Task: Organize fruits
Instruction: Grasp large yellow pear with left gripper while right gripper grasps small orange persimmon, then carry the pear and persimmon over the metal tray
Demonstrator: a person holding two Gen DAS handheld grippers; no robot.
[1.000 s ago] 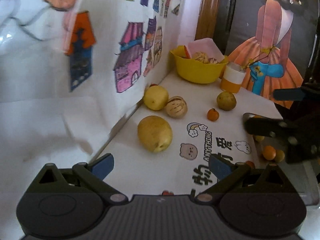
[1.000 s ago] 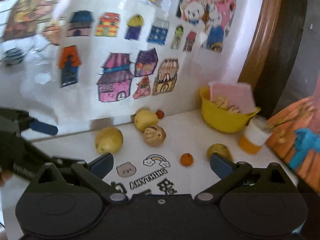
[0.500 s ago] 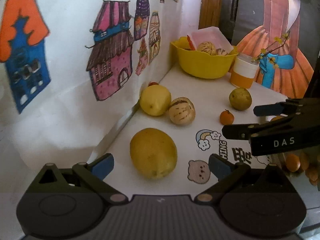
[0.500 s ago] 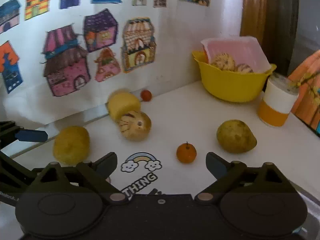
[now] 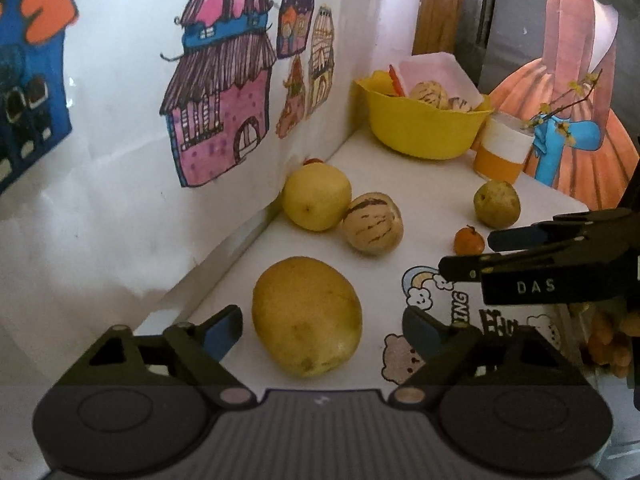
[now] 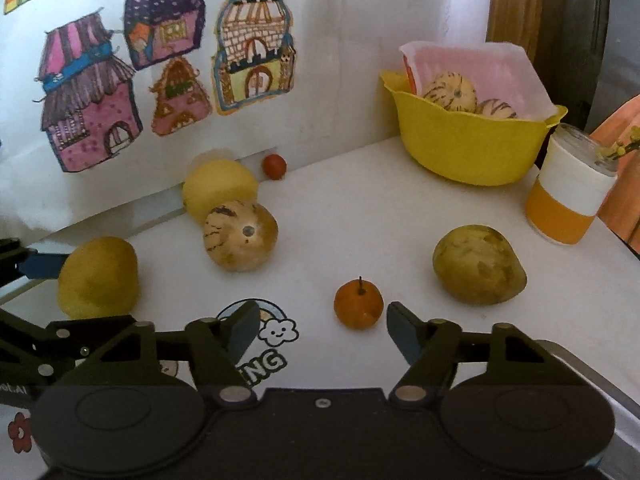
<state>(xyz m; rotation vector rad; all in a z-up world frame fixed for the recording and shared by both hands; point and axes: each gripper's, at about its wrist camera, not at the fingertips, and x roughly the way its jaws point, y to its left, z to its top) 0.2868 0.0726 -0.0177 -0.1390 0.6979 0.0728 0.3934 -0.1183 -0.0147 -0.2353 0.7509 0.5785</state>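
- The large yellow fruit point(image 5: 306, 316) lies on the white table point(image 5: 416, 204) near the wall, and it now sits between the spread fingertips of the left gripper point(image 5: 322, 330); half a second ago it lay a little ahead of them, and a second ago well ahead.
- The left gripper is released, its blue pads to either side of the fruit with space on both sides, gripping nothing.
- The small orange fruit point(image 6: 359, 304) stands just ahead of the right gripper point(image 6: 318, 330), close to its right fingertip and nearer than it was half a second ago; it is not inside the gap.
- The right gripper is also spread wide and empty.
- Behind these, a second yellow fruit point(image 5: 317, 196) touches a striped melon point(image 5: 372, 224) by the wall, with a small red fruit point(image 6: 274, 166) behind them.
- A greenish pear-like fruit point(image 6: 478, 266) lies apart to the right.
- At the back corner the yellow bowl point(image 6: 464, 148) holds two striped melons and a pink-white tray, beside an orange-and-white cup point(image 6: 568, 196).
- Both views have closed in on the table over the last second; the wall drawings point(image 5: 216, 108) loom larger.
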